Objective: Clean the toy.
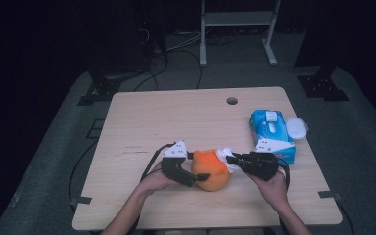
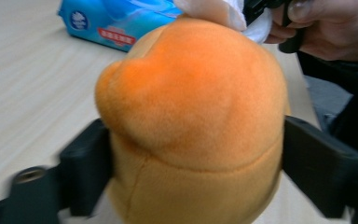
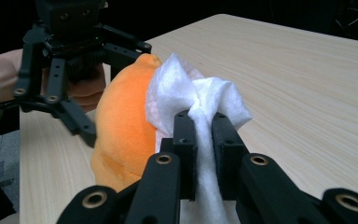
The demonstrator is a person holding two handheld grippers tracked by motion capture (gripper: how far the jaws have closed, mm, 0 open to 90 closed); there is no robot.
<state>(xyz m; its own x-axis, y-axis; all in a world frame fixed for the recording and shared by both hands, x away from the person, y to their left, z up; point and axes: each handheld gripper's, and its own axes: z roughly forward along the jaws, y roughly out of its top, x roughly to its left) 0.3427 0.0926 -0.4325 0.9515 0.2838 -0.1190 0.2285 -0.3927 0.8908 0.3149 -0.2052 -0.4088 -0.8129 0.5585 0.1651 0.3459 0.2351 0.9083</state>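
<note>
Wipe (image 3: 200,100) pressing against orange plush (image 1: 210,169) on worktop (image 1: 142,117).
Right hand-held gripper (image 1: 235,159) is pinching the wipe; left hand-held gripper (image 1: 196,175) is clasping the plush.

Light wood table (image 1: 176,117) with a round cable hole (image 1: 232,101) near the far edge. Orange plush toy (image 1: 210,169) sits near the front edge, about mid-width. Blue wet-wipes pack (image 1: 271,133) lies by the right edge, a round white lid (image 1: 297,128) just beside it.

Orange plush toy (image 1: 210,170) (wipe (image 1: 223,154) against it)
</note>
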